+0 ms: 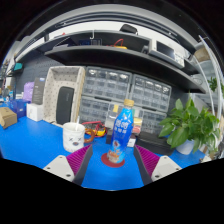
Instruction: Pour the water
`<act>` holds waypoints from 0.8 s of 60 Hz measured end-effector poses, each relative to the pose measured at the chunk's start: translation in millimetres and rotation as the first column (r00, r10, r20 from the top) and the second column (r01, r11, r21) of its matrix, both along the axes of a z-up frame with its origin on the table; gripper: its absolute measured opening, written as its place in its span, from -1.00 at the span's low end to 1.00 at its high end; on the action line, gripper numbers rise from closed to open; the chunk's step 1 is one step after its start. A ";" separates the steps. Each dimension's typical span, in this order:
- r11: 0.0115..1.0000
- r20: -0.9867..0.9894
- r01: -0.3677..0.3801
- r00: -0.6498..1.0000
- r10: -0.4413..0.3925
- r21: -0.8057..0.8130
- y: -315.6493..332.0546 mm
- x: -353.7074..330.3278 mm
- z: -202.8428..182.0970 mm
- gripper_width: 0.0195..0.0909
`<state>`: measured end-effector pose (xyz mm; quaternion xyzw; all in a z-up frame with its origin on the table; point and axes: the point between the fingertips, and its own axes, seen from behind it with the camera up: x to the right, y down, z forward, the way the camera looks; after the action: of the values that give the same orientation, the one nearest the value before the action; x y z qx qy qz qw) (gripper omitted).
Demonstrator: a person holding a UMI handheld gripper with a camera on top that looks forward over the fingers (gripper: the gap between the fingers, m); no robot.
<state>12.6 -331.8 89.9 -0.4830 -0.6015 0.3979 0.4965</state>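
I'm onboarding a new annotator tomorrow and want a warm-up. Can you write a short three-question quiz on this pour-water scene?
1. True or false: the water bottle has a blue label and an orange cap.
2. Multiple choice: Where is the bottle relative to the fingers of the hand-held gripper? A) far beyond them, by the shelves B) between them, standing on the blue table C) lying flat beside them
3. Short answer: What stands on the table beside the white cup, between it and the bottle?

Key: 1 true. 2 B; gaps show at both sides, so the fingers are open. 3 Nothing; the potted plant is on the bottle's other side.
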 end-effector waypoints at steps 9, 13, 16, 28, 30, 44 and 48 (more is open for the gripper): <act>0.997 0.029 0.009 1.000 -0.007 -0.083 -37.3 55.1 -1.9 0.80; 0.988 0.062 0.002 0.998 0.008 -0.155 -56.3 74.7 -3.3 0.80; 0.981 0.066 -0.002 0.998 0.015 -0.195 -68.1 85.1 -0.3 0.80; 0.974 0.017 0.007 1.000 -0.004 -0.228 -81.1 107.2 24.8 0.81; 0.972 0.013 0.003 1.000 0.000 -0.237 -83.4 109.2 26.7 0.80; 0.968 0.002 -0.001 1.000 0.002 -0.252 -87.8 116.1 34.5 0.79; 0.969 -0.001 0.001 1.000 -0.001 -0.246 -86.8 115.8 35.4 0.78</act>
<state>128.4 -418.6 125.3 -0.5409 -0.5471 0.4693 0.4335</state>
